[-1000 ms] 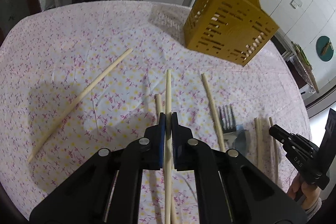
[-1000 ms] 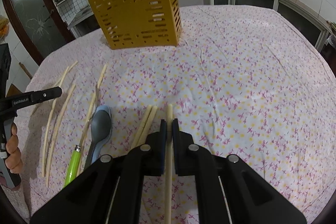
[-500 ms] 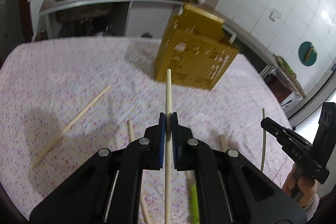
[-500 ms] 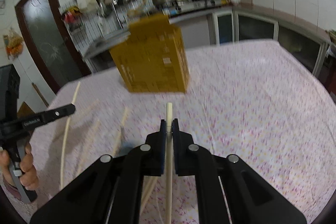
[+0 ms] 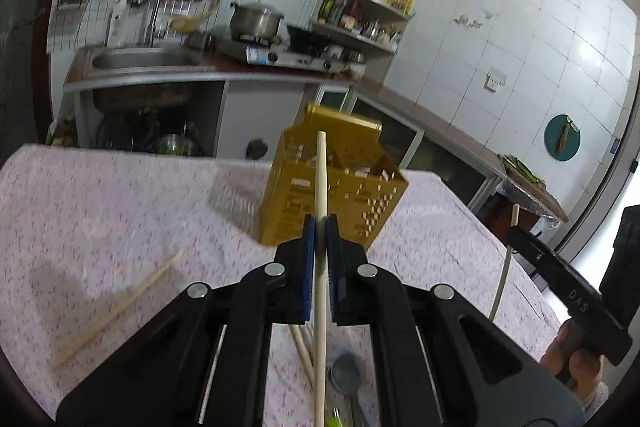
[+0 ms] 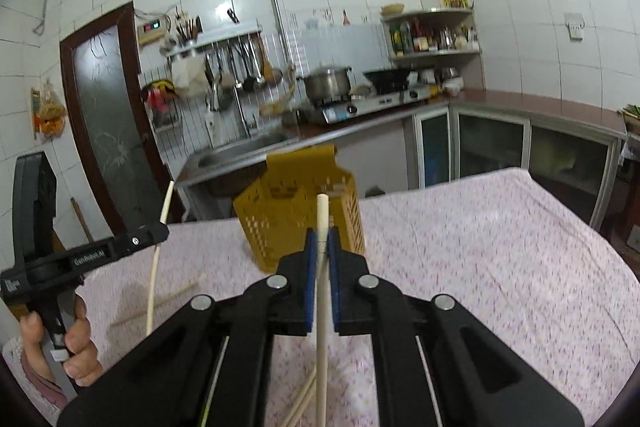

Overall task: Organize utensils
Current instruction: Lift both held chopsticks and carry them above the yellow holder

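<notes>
Both tongs are squeezed tight on a stick: left tongs (image 5: 321, 227) hold a chopstick (image 5: 320, 267), right tongs (image 6: 321, 239) hold another chopstick (image 6: 321, 307). The yellow basket (image 5: 332, 195) sits mid-frame on the surface (image 5: 100, 211). The long sticks might bump its rim and slip.

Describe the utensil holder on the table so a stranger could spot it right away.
Find the table with the pink floral tablecloth. Toward its far edge, near the kitchen counter, stands the mustard-yellow slotted plastic utensil basket. It is the only upright box there; the pale wooden chopsticks lie flat.
</notes>
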Demonstrator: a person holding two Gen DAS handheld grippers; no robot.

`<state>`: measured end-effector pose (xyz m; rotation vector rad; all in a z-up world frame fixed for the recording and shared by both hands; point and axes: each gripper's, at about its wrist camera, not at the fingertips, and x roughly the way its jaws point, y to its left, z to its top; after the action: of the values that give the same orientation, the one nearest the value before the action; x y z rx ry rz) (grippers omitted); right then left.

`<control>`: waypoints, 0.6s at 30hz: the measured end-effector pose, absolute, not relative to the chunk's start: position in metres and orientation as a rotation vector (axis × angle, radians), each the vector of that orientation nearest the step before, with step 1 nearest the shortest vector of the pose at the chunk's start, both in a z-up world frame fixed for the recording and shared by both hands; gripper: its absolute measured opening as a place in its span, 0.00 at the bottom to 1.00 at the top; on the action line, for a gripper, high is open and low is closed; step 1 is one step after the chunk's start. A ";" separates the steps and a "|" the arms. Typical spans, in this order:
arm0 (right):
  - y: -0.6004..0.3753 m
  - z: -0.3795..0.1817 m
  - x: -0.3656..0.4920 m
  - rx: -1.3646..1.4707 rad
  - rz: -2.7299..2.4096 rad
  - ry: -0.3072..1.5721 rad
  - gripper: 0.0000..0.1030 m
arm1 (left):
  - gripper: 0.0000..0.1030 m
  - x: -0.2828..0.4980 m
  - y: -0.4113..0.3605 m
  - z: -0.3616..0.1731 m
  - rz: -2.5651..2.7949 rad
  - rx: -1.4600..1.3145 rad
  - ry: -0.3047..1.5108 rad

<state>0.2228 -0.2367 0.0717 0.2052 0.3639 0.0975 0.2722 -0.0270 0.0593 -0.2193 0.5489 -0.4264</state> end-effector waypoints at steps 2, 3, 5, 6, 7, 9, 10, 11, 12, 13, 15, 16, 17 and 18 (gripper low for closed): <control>-0.238 0.077 0.228 0.204 0.101 0.351 0.06 | 0.04 0.277 -0.032 0.062 -0.438 -0.213 0.526; -0.238 0.081 0.232 0.202 0.102 0.341 0.06 | 0.04 0.280 -0.034 0.064 -0.441 -0.209 0.514; -0.237 0.089 0.241 0.192 0.100 0.315 0.06 | 0.04 0.288 -0.038 0.070 -0.444 -0.201 0.500; -0.237 0.094 0.243 0.187 0.099 0.301 0.06 | 0.04 0.295 -0.040 0.075 -0.443 -0.199 0.485; -0.235 0.100 0.248 0.180 0.099 0.284 0.06 | 0.04 0.300 -0.042 0.079 -0.444 -0.196 0.474; -0.235 0.112 0.259 0.165 0.095 0.246 0.06 | 0.04 0.309 -0.046 0.088 -0.440 -0.181 0.445; -0.236 0.117 0.263 0.162 0.092 0.229 0.06 | 0.04 0.317 -0.048 0.095 -0.435 -0.174 0.423; -0.237 0.125 0.270 0.160 0.090 0.205 0.06 | 0.04 0.320 -0.048 0.098 -0.435 -0.173 0.410; -0.237 0.132 0.278 0.159 0.088 0.184 0.06 | 0.04 0.326 -0.051 0.105 -0.438 -0.168 0.385; -0.237 0.137 0.283 0.156 0.087 0.171 0.06 | 0.04 0.331 -0.053 0.111 -0.440 -0.160 0.365; -0.239 0.151 0.299 0.141 0.080 0.126 0.06 | 0.04 0.342 -0.060 0.124 -0.432 -0.137 0.315; -0.239 0.156 0.303 0.138 0.079 0.116 0.06 | 0.04 0.346 -0.062 0.129 -0.429 -0.129 0.296; -0.239 0.164 0.312 0.133 0.075 0.095 0.06 | 0.04 0.352 -0.064 0.134 -0.428 -0.123 0.280; -0.239 0.170 0.318 0.130 0.071 0.079 0.06 | 0.04 0.360 -0.067 0.141 -0.426 -0.116 0.259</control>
<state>0.3179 -0.2392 0.1699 0.1303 0.0787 0.0714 0.3602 -0.0671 0.1406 -0.1157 0.2588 -0.4260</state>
